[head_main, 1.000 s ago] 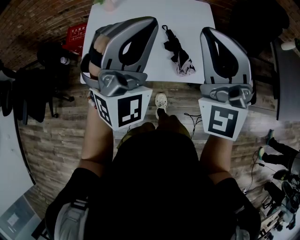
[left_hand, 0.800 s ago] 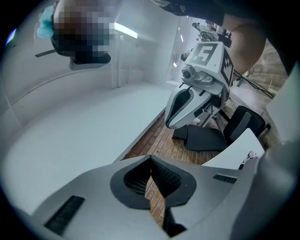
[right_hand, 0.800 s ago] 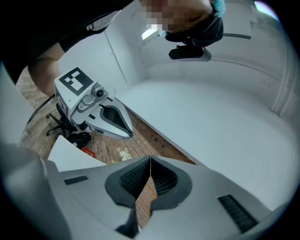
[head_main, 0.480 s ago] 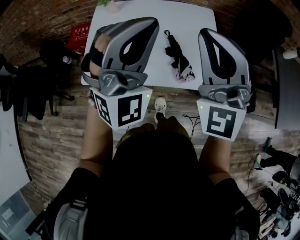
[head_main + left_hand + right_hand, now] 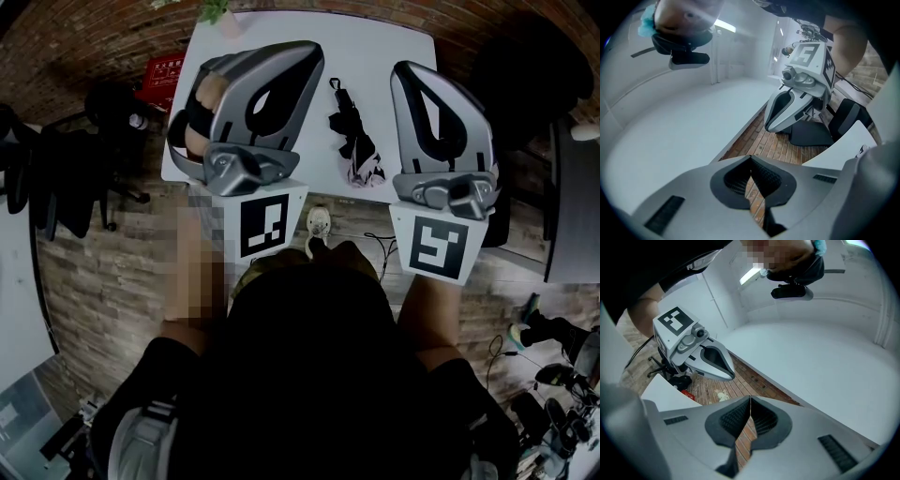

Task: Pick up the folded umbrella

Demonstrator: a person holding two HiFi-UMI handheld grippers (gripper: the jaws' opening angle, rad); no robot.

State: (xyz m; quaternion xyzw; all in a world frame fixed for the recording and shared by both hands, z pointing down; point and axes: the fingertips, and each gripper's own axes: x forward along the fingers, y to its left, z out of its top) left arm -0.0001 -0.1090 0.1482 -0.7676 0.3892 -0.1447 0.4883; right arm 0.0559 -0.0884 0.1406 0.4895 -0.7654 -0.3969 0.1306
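Far left in the head view, a black office chair (image 5: 89, 155) sits on the brick-pattern floor, and just beyond it a red box (image 5: 157, 71) lies beside the corner of the white table (image 5: 375, 37). A bit of green plant (image 5: 214, 9) pokes in at the table's far edge.

Now your left gripper (image 5: 312, 54): it's held over the left half of the table, with your hand (image 5: 200, 94) wrapped inside the handle. In the left gripper view the left gripper (image 5: 751, 158) has its jaws closed, the ribbed pads meeting at the tip with only wooden floor showing through the gap beneath them. Nothing is held.

In the middle, there's your target. The folded umbrella (image 5: 351, 131) lies flat on the table between the two grippers, black, strap end pointing away from you, pale pinkish end near the table's front edge. Neither gripper touches it.

Below it, the toe of a light shoe (image 5: 319, 223) shows on the floor.

On to your right gripper (image 5: 401, 73), held just right of the umbrella. In its own view the right gripper (image 5: 750, 400) has its jaws shut as well, pads together at the tip and nothing between them.
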